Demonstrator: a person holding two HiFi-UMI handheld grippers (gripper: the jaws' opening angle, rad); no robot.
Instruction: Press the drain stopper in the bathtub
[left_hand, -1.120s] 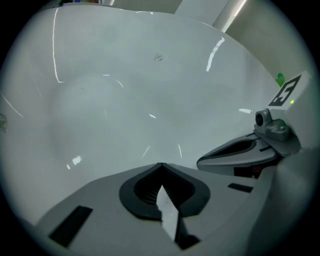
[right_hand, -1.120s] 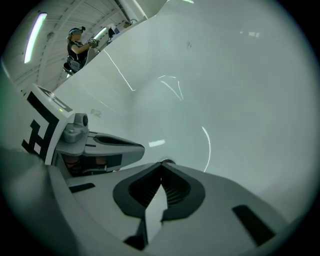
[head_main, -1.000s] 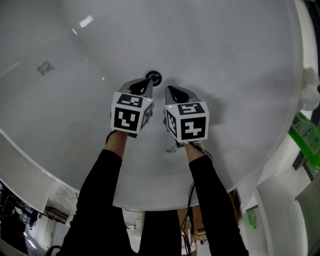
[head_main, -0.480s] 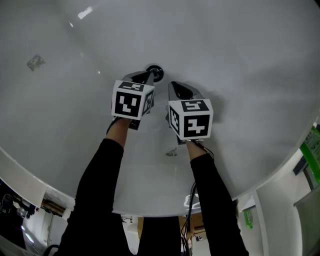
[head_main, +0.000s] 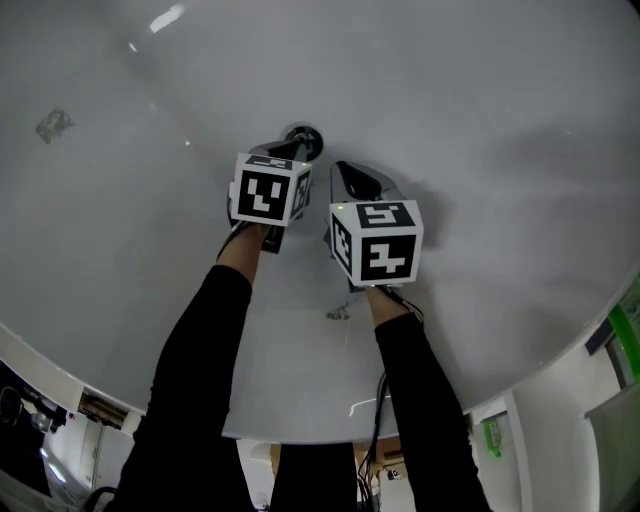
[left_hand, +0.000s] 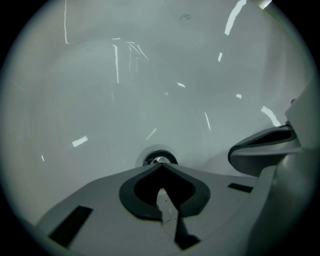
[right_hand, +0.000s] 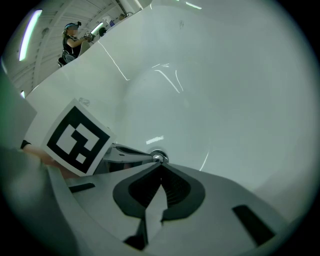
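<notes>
The chrome drain stopper (head_main: 304, 141) sits in its dark ring on the floor of the white bathtub (head_main: 480, 120). My left gripper (head_main: 292, 152) is shut and empty, and its tip rests at the near edge of the stopper (left_hand: 159, 160). Whether it touches the stopper I cannot tell. My right gripper (head_main: 341, 172) is also shut with nothing in it, a little to the right of the stopper and nearer to me. In the right gripper view the stopper (right_hand: 158, 157) shows just beyond the closed tips, with the left gripper's marker cube (right_hand: 77, 140) beside it.
A small grey mark (head_main: 52, 124) lies on the tub wall at far left. A small metal bit (head_main: 338, 313) lies on the tub floor between my arms. The tub rim (head_main: 60, 350) curves around below, and a green bottle (head_main: 630, 300) stands outside at right.
My left gripper has moved forward until its tip reaches the drain stopper. The right gripper has stayed about where it was, just short of the drain.
</notes>
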